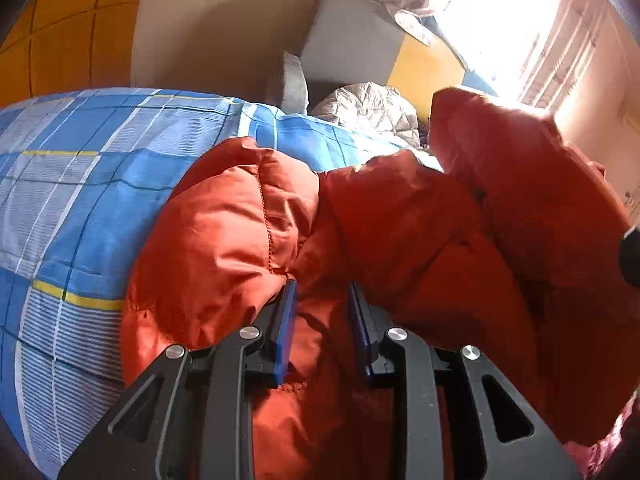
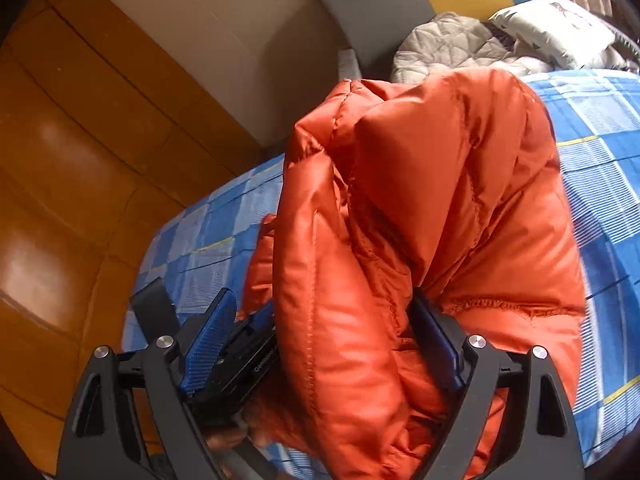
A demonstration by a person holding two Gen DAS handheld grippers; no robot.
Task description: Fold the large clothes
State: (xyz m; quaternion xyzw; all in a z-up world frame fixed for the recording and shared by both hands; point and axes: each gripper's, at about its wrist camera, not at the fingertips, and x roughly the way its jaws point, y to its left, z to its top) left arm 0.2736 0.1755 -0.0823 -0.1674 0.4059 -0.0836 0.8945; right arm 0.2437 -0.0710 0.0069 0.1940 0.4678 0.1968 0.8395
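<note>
An orange puffer jacket [image 1: 360, 220] lies bunched on a bed with a blue checked sheet [image 1: 80, 184]. My left gripper [image 1: 322, 292] is shut on a thick fold of the jacket, held between its blue pads. In the right wrist view the jacket [image 2: 432, 208] rises in a tall folded hump over the sheet [image 2: 600, 160]. My right gripper [image 2: 320, 308] holds a bulky fold of the jacket between its blue pads, its jaws standing wide apart around the padding. Beside its left finger, the other gripper's blue pad [image 2: 212, 332] shows.
A grey quilted garment [image 1: 368, 108] and a grey cushion [image 1: 348, 44] lie at the head of the bed. A white pillow [image 2: 556, 32] sits at the far right corner. Orange tiled floor [image 2: 60, 200] lies to the left of the bed. A bright window [image 1: 500, 20] is behind.
</note>
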